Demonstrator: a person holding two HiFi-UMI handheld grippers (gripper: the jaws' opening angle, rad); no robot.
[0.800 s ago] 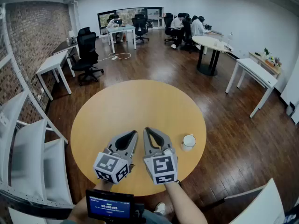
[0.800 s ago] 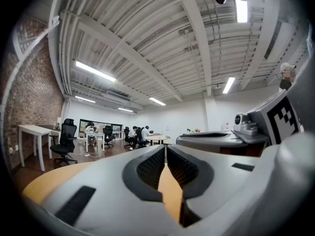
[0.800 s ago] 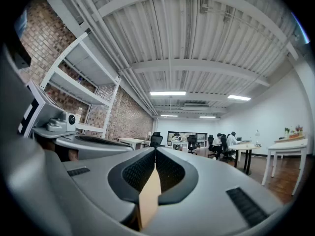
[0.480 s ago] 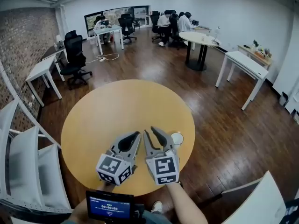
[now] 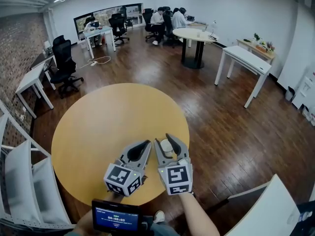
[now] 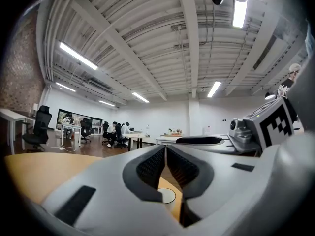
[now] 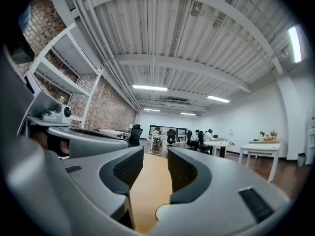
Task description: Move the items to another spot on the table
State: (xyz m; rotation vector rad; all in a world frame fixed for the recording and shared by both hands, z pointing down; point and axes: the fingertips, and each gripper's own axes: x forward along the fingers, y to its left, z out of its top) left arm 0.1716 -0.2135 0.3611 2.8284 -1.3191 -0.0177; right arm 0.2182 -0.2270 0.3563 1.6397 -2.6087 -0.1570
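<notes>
A white cup [image 5: 167,148] stands near the front right edge of the round wooden table [image 5: 108,117]. My right gripper [image 5: 163,139] hangs over the cup with its jaws apart, one on each side. In the right gripper view the right gripper [image 7: 155,154] shows bare table through its gap. The cup's rim [image 7: 164,213] lies low between the jaws, and no pad is seen pressing on it. My left gripper [image 5: 146,143] sits just left of the right one. The left gripper [image 6: 166,149] has its pads almost touching and nothing between them; below them the cup [image 6: 166,195] peeks through.
A small screen [image 5: 114,216] sits at the bottom edge, near the person's body. White shelving [image 5: 19,181] stands to the left and a white panel [image 5: 266,205] to the lower right. Behind the table are office desks, black chairs, another round table [image 5: 197,34] and seated people.
The cup stood to the right of my right gripper; now it lies between that gripper's jaws. The head view has swung to the right. The left gripper has kept its place beside the right one.
</notes>
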